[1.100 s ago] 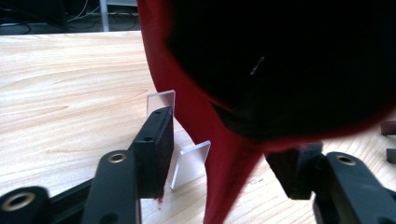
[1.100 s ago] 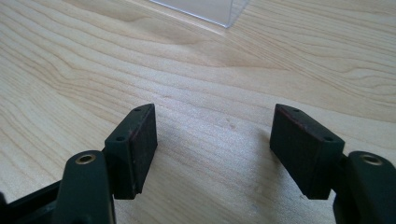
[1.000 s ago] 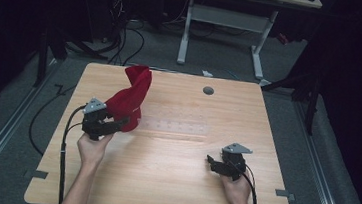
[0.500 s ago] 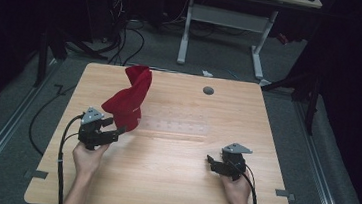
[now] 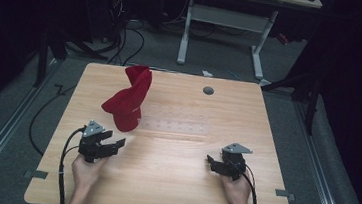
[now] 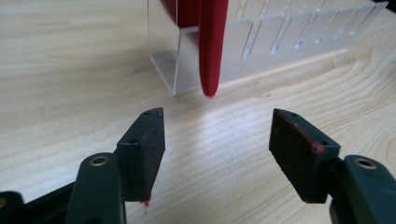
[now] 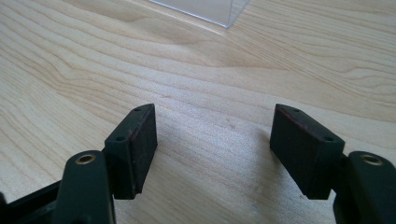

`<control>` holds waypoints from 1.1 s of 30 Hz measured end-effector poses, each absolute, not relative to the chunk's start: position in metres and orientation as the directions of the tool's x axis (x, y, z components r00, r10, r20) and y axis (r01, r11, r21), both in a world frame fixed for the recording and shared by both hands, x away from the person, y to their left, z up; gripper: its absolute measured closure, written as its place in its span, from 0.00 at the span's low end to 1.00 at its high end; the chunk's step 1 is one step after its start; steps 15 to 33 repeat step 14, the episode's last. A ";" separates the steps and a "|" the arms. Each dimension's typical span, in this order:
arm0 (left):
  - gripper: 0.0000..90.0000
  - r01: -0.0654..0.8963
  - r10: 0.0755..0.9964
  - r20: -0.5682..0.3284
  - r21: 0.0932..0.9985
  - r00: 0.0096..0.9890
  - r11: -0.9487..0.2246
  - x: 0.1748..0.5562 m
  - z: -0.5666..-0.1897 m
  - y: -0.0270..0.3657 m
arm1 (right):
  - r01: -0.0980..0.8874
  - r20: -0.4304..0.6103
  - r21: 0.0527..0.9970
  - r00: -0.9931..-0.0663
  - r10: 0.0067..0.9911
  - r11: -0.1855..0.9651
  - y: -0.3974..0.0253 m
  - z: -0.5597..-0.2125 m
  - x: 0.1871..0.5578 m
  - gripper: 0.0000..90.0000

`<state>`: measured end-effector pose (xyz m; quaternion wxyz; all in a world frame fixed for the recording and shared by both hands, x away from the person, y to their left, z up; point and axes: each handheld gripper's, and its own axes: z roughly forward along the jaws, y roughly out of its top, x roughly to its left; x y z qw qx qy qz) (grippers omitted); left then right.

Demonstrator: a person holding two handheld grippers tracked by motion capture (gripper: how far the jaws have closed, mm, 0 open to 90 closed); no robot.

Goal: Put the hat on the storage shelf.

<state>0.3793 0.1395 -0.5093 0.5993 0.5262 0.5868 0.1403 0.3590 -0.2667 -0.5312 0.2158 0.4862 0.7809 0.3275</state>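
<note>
**Resting both grippers open, with a red cloth draped on a clear rack**

Looking along the left gripper [image 6: 212, 149], its two black jaws stand wide apart with nothing between them, low over bare wood. One pad carries a smear of red along its edge. Just beyond the jaws, at the upper middle of the left gripper view, a hanging fold of red cloth [image 6: 212, 46] drops in front of the end of a clear plastic rack [image 6: 280, 37] with a row of slots; the fold's tip hangs close to the wood. The gripper points straight at it, which suggests the cloth is what it is there to handle.

The right gripper [image 7: 215, 144] likewise has its jaws spread and empty above the wood, with a corner of clear plastic at the top edge of its view.

From above, the left gripper [image 5: 98, 143] sits at lower left of the wooden table [image 5: 170, 191], near the cloth [image 5: 128, 99] but apart from it. The cloth rises in a twisted peak at upper left, propped by the rack [image 5: 174, 127] running toward the centre. The right gripper [image 5: 227, 162] waits at lower right, well apart from the cloth. A small grey round thing [image 5: 208, 90] sits on the wood near the table's far edge.
</note>
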 end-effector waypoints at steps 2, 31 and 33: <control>0.40 0.461 0.802 -0.536 0.800 0.261 0.384 0.379 -0.517 0.138 | 0.618 -0.018 0.721 -0.434 0.901 0.312 -0.267 -0.531 0.359 0.36; 0.35 0.443 0.893 -0.394 0.855 0.217 0.269 0.377 -0.547 0.128 | 0.619 -0.017 0.721 -0.433 0.901 0.311 -0.267 -0.531 0.359 0.36; 0.35 0.443 0.893 -0.394 0.855 0.217 0.269 0.377 -0.547 0.128 | 0.619 -0.017 0.721 -0.433 0.901 0.311 -0.267 -0.531 0.359 0.36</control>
